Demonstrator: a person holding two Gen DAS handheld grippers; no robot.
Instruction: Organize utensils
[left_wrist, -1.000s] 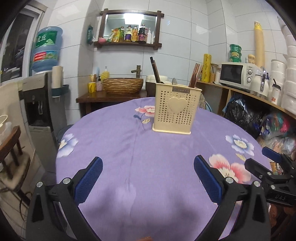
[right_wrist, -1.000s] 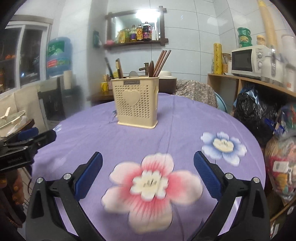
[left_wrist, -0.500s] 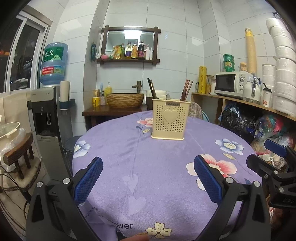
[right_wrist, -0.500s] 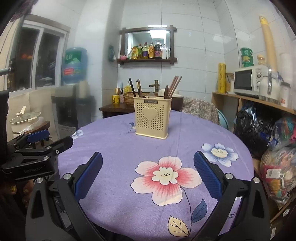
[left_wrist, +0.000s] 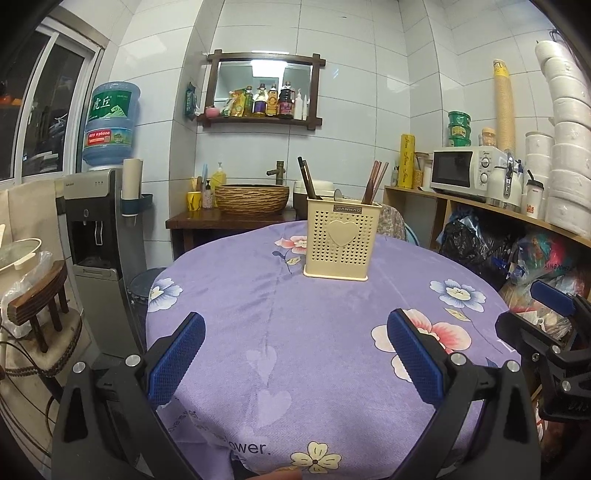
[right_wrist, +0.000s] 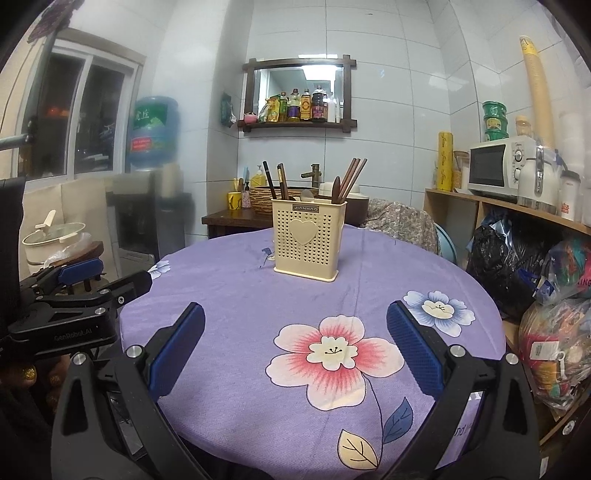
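A cream perforated utensil holder (left_wrist: 340, 238) with a heart on its front stands upright near the far side of the round table; it also shows in the right wrist view (right_wrist: 307, 238). Dark-handled utensils (right_wrist: 275, 181) stand in its left side and brown chopsticks (right_wrist: 351, 179) with a spoon in its right side. My left gripper (left_wrist: 295, 354) is open and empty, held back over the near table edge. My right gripper (right_wrist: 295, 345) is open and empty, also at the near edge. Each gripper shows at the side of the other's view.
The table wears a purple flowered cloth (left_wrist: 295, 332). A water dispenser (left_wrist: 99, 236) and a wooden stool (left_wrist: 37, 302) stand left. A shelf with a microwave (left_wrist: 465, 170) and bags (right_wrist: 517, 266) is on the right. A basin (left_wrist: 251, 197) sits behind the table.
Both grippers have pulled back and up from the table, so the holder looks smaller and farther. Both stay open and empty.
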